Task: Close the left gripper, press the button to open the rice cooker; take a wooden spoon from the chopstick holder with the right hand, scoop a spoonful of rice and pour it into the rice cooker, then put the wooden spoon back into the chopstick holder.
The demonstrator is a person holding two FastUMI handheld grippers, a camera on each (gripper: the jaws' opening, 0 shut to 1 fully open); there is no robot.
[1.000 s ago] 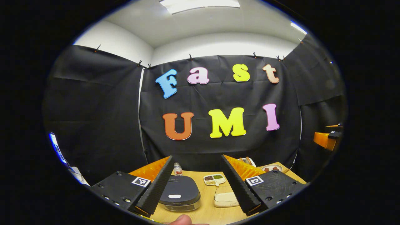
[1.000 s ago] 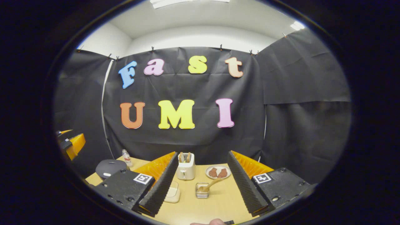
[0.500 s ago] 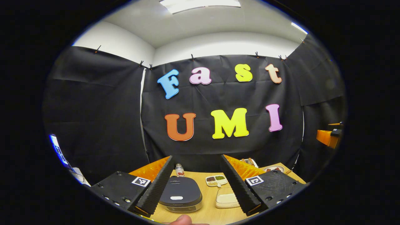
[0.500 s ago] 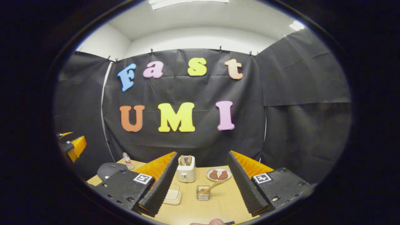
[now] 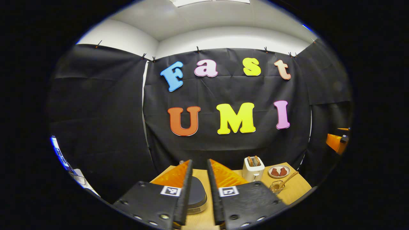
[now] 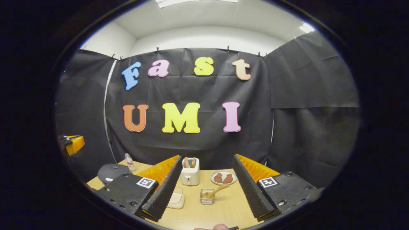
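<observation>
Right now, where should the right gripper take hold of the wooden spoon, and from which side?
Grip the bare handle of the wooden spoon, which leans up and right out of the chopstick holder. Bring the open right gripper down from above; the bowl end sits inside the holder.

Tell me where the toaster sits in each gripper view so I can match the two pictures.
Left gripper view: the toaster stands at lower right, past the left tool's own right finger, left of the plate.
Right gripper view: the toaster stands low in the middle, between the right tool's own two fingers, at the table's far edge.
Shared landmark: the plate of brown food lies just right of the toaster in both.
</observation>
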